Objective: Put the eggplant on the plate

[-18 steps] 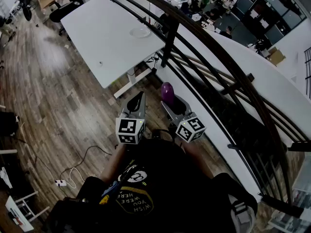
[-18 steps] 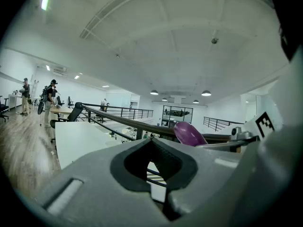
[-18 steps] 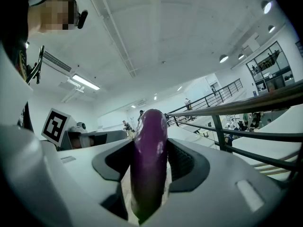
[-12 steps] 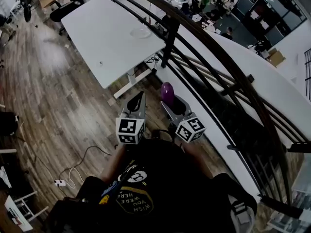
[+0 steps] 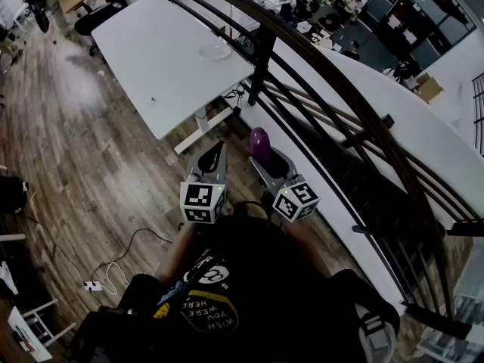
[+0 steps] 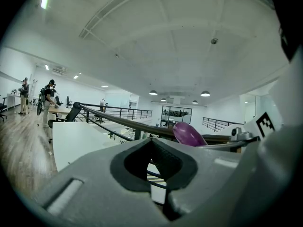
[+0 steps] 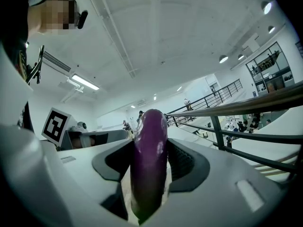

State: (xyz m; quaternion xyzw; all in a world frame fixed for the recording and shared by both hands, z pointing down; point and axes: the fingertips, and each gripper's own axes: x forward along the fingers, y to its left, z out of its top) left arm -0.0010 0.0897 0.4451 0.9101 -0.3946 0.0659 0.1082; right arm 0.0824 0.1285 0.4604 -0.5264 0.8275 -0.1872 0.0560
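text: "WISH YOU WERE HERE" | colour: yellow letters round a yellow emblem | on: front of the person's black shirt [image 5: 253,290] | view: head view, print reads upside down

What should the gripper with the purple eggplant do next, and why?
Probably carry it forward toward the white table, keeping the grip. The right gripper has its fingers closed on the eggplant, but the plate sits on the table's far part, well ahead, with floor between. Letting go now would likely drop it.
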